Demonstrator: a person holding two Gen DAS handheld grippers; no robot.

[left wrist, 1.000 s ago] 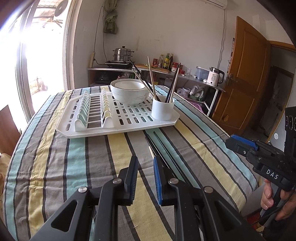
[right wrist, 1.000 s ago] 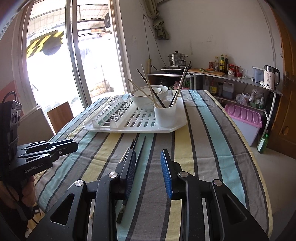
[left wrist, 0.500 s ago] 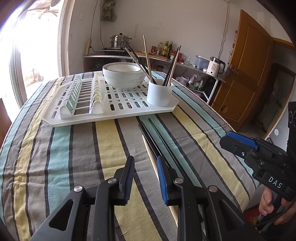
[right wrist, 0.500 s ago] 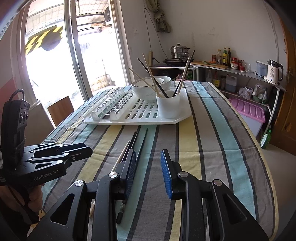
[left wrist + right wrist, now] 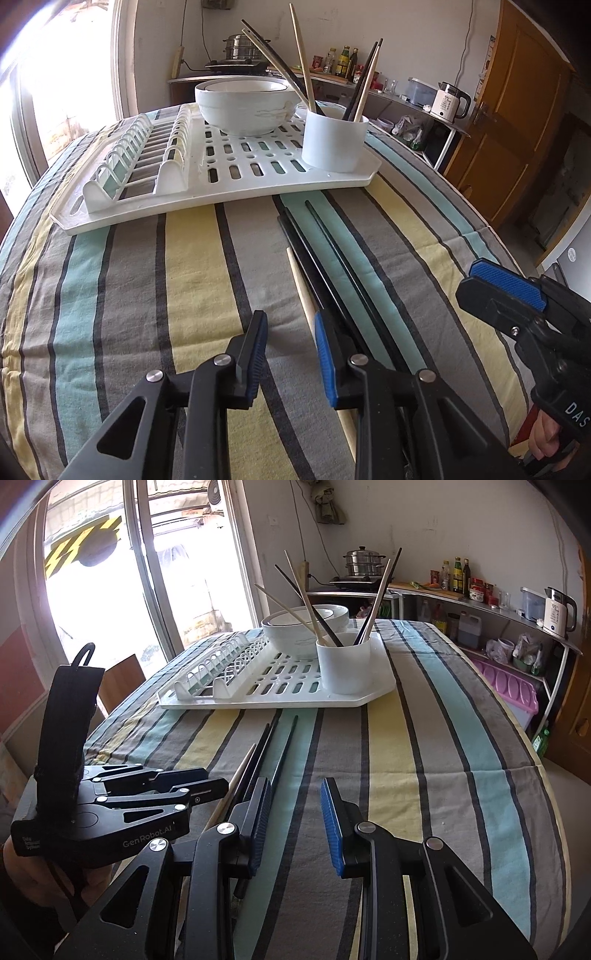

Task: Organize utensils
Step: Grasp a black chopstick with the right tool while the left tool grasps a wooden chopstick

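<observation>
Blue-padded fingers of the left gripper point(image 5: 288, 354) stand spread with only striped cloth between them, pinching nothing; the right-hand pad lies just beside, perhaps over, a pale wooden chopstick point(image 5: 301, 284) on the worktop point(image 5: 110, 288). Touching that stick on its far side run the black chopsticks point(image 5: 332, 266), a loose bundle stretching ahead of the fingers toward the white drying rack point(image 5: 236, 184). The right gripper point(image 5: 293, 825) also has its fingers spread and empty above the cloth, its left finger close beside the same black bundle, which passes under it. Beyond both pairs of fingers, on the rack's near right corner, a white utensil cup point(image 5: 334, 140) stands upright with several chopsticks, pale and black, leaning out of it. Behind the cup and to its left sit stacked white bowls point(image 5: 245, 105); the rack's plate slots fill its left side. A person's hand point(image 5: 550, 432) grips the right gripper's handle.
</observation>
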